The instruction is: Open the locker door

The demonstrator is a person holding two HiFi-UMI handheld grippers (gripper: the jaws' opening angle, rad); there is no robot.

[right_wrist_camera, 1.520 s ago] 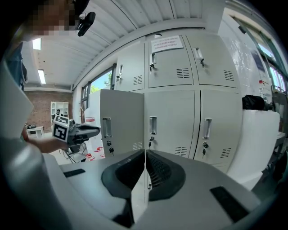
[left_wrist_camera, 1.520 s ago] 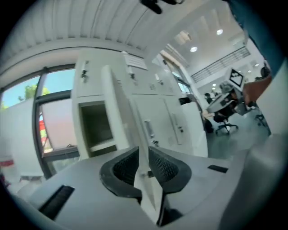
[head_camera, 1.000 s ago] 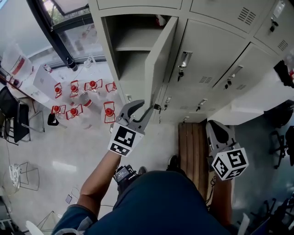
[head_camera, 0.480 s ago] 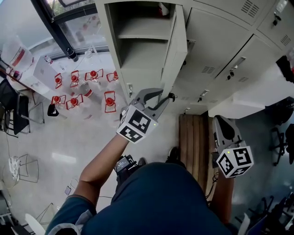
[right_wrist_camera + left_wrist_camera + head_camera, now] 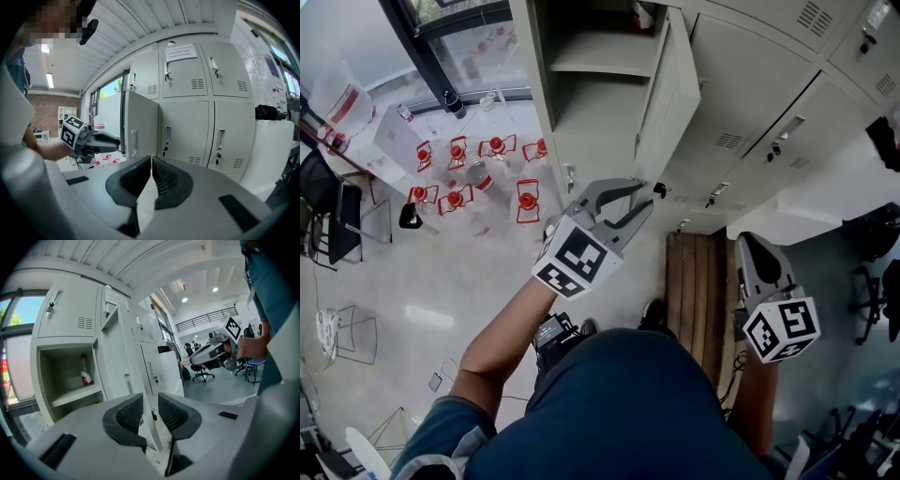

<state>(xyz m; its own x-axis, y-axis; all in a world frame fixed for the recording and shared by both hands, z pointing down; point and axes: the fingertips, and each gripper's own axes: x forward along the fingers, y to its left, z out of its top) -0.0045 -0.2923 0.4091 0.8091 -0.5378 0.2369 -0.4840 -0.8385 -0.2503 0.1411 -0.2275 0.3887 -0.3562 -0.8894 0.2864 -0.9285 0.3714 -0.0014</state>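
Grey locker door [image 5: 670,89], the only one open, hangs mid-frame just beyond the left tool [image 5: 644,197], jaws parted, empty; right tool [image 5: 750,244], lower right, closed on nothing.

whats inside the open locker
A shelf crosses the locker, and a bottle with a red top stands on it at the back. Below the shelf only bare walls show; the left gripper covers the bottom.

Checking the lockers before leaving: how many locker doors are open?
1. The open door is at the left end of the locker bank, beside the left gripper. More may be out of frame.
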